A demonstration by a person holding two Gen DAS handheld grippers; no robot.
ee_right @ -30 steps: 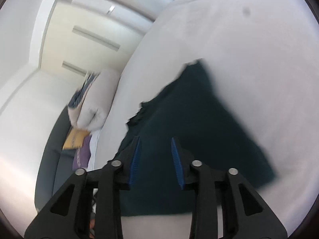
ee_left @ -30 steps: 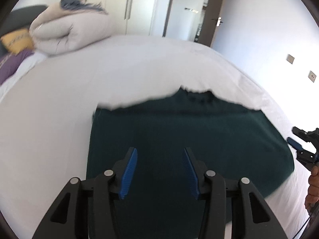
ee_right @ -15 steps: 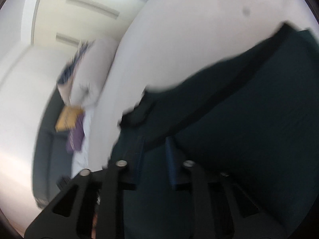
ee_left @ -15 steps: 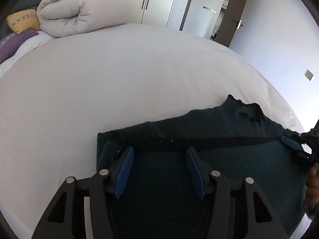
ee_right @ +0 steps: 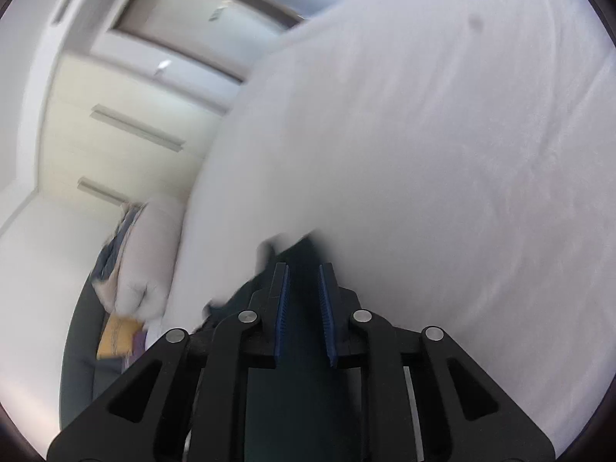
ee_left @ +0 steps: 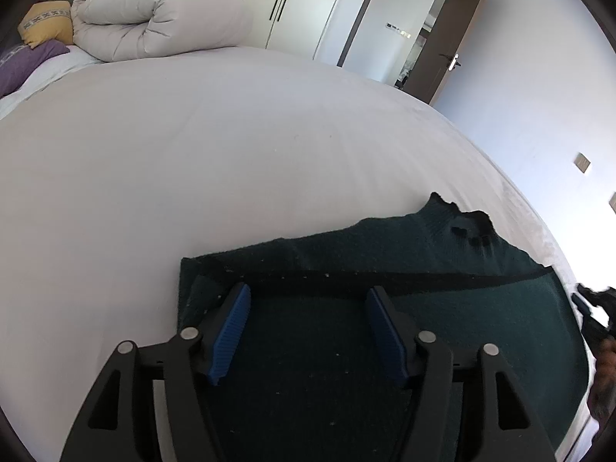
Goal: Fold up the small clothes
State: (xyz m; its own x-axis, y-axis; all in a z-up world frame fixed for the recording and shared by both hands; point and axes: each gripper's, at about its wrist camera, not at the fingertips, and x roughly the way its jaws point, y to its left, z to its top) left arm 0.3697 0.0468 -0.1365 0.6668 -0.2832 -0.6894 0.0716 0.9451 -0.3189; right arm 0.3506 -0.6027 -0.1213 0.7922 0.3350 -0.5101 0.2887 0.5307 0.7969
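Surface: white bedsheet [ee_left: 231, 177] over a bed, smooth w/ faint radial creases; fills most of both views. Small dark spot on sheet, R wrist view [ee_right: 478, 22].

Room: rolled beige duvet [ee_left: 154, 19] at far left of bed, w/ yellow cushion [ee_left: 46, 27] and purple pillow [ee_left: 23, 65] beside it. White wardrobe doors [ee_left: 292, 4] w/ long dark handles behind. Brown door [ee_left: 450, 34] standing open, metal lever handle. White wall on right carries two switch plates [ee_left: 582, 162]. R wrist view motion-blurred; same wardrobe, duvet, cushion recognisable at left.

Garment: dark green knit sweater [ee_left: 442, 269] lies flat on sheet at near edge of bed, right of centre in L view. Long axis runs approx left-right across the frame; collar [ee_left: 462, 223] w/ ribbing points away from camera, toward upper right. One dark fold line/seam crosses it left to right just past the fingertips. Light lint specks on knit.

Left gripper [ee_left: 308, 308]: blue-padded fingers wide apart, over sweater's near-left portion; nothing between pads. Contact w/ cloth: can't tell.

Right gripper [ee_right: 302, 288]: fingers narrowly apart, dark fabric visible between them and under them; whether it is pinched can't be told (blur). Also visible at far right edge of L view [ee_left: 589, 308], at sweater's right edge.

Writing/labels: none legible.
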